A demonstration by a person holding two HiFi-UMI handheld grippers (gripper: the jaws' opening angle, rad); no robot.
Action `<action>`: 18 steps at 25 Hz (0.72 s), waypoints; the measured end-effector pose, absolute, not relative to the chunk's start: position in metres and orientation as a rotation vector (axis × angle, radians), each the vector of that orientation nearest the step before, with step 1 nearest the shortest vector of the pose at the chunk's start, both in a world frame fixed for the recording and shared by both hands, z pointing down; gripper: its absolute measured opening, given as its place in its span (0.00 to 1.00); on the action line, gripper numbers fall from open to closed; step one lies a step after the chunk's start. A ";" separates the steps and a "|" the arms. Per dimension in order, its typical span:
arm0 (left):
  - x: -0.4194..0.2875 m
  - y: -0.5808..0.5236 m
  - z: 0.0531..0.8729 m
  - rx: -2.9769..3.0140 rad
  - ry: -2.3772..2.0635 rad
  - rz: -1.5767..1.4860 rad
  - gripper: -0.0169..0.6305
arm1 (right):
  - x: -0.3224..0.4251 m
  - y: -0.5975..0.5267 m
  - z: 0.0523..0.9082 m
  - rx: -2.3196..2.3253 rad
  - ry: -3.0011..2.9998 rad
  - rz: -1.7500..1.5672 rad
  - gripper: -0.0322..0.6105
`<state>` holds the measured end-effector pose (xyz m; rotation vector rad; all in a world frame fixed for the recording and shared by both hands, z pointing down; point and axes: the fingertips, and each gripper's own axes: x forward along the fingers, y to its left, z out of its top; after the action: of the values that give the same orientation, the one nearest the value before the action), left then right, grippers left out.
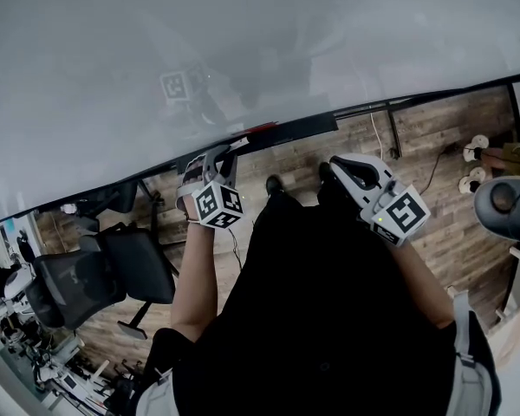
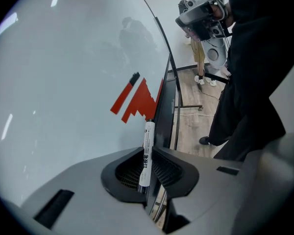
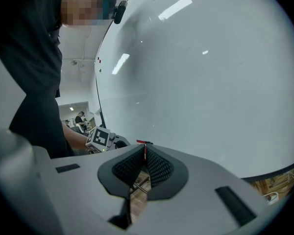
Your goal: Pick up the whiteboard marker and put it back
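A white marker with black print (image 2: 147,153) stands nearly upright between the pads of my left gripper (image 2: 148,150), which is shut on it. It is right against the bottom of the whiteboard (image 2: 63,82), by the dark tray ledge (image 2: 162,106). In the head view the left gripper (image 1: 217,159) points at that ledge (image 1: 303,131); the marker is hidden there. My right gripper (image 1: 342,167) hangs to the right, short of the board. Its pads (image 3: 152,168) meet at the tips with nothing between them.
A red marker with a black cap (image 2: 124,94) and a red stepped shape (image 2: 143,102) lie at the board's bottom edge, ahead of the held marker. A black office chair (image 1: 113,276) stands at the left. Cables and sockets (image 1: 470,159) lie on the wooden floor at the right.
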<state>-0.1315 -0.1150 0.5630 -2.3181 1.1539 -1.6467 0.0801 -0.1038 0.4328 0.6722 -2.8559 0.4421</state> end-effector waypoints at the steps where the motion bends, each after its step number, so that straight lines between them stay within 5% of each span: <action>1: -0.131 -0.114 0.560 -2.320 1.162 -1.628 0.13 | 0.079 -0.104 0.433 0.662 -2.858 0.441 0.08; 18: -0.125 -0.092 0.412 -2.383 1.506 -0.968 0.12 | 0.028 -0.099 0.414 0.355 -2.948 0.370 0.08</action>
<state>-0.1246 -0.0922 0.4120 -2.3833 1.5063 -0.9676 0.0275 -0.0991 0.4142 0.3552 -2.9484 0.3696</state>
